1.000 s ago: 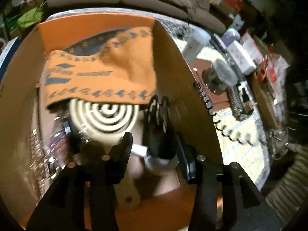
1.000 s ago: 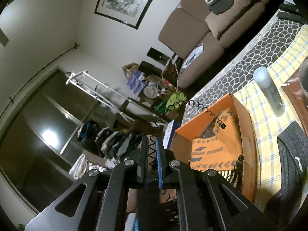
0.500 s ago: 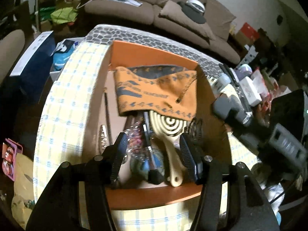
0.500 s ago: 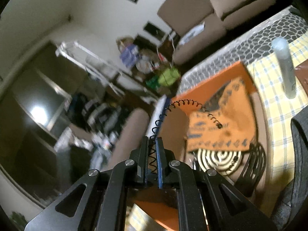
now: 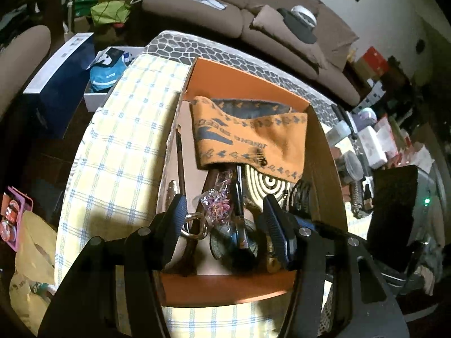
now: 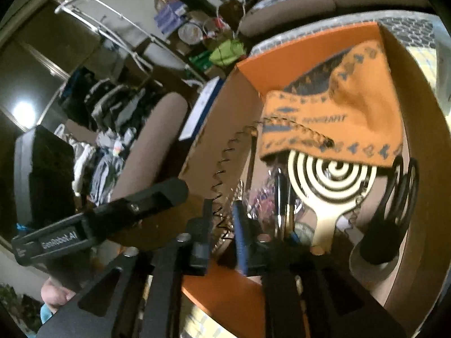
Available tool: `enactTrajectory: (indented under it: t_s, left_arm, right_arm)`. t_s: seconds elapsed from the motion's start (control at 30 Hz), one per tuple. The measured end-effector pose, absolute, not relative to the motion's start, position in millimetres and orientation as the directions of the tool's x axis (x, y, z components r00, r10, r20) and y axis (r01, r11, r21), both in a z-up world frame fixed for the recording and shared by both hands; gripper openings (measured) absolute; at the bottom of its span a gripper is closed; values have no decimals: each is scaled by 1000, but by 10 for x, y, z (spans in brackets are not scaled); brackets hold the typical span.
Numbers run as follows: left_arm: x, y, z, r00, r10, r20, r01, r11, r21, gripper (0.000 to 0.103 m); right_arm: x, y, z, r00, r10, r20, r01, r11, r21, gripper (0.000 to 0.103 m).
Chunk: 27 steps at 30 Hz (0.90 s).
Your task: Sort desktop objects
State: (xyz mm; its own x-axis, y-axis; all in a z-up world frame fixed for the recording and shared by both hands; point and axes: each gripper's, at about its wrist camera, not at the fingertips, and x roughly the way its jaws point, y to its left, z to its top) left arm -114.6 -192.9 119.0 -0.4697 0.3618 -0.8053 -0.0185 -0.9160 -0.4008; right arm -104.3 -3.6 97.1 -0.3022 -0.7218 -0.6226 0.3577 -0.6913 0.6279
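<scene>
Right gripper [image 6: 222,225], tilted down over the box [image 6: 417,169], jaws just parting around a coil [image 6: 225,155]; left gripper [image 5: 222,217] hovers apart, empty.

Left wrist view: looks steeply down from above the near wall of the orange box [image 5: 225,287], past its own gripper [image 5: 222,211], toward a sofa [image 5: 253,19] at the far side. Whole box in frame, checked counter [image 5: 118,146] on the left.

Right wrist view: closer and lower, over the box's near-left corner, tilted, facing far-right.

Shared: the box [image 6: 225,295] interior, orange cloth [image 5: 248,138] [image 6: 352,107], spiral-patterned paddle [image 5: 267,181] [image 6: 332,174].
</scene>
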Motion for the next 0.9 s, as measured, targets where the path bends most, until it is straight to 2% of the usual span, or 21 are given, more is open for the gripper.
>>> enactTrajectory:
  t_s: [0.07, 0.27, 0.4, 0.57, 0.67, 0.73, 0.8, 0.9]
  left_arm:
    - [-1148, -1904, 1181, -466, 364, -806, -21, -916, -402, 53]
    - [-1148, -1845, 1158, -461, 368, -808, -26, -915, -402, 54]
    - [-1149, -1814, 1149, -459, 366, -810, -24, -916, -401, 60]
    - [-1143, -1758, 1134, -459, 363, -811, -28, -918, -395, 73]
    - [-1144, -1727, 1121, -455, 365, -813, -29, -918, -396, 74]
    - [-1146, -1710, 1118, -454, 368, -811, -30, -916, -399, 84]
    - [-1142, -1694, 1130, -461, 373, -805, -32, -914, -404, 87]
    - [-1134, -1652, 1158, -471, 361, -805, -41, -921, -388, 87]
  right_arm:
    - [-1051, 12, 997, -324, -713, -622, 352, -701, 621, 42]
    - [-1072, 247, 1156, -382, -699, -604, 338, -714, 613, 51]
    - [-1075, 373, 1234, -427, -668, -609, 329, -742, 584, 61]
    - [-1070, 513, 1308, -479, -637, -604, 330, -768, 548, 83]
    - [-1051, 557, 1336, -494, -630, -600, 348, -775, 527, 88]
    - [-1034, 600, 1354, -518, -616, -594, 353, -786, 508, 94]
    - [-1020, 645, 1372, -546, -595, -590, 352, -802, 482, 102]
    - [-1005, 735, 1394, -575, -565, -592, 346, -823, 450, 103]
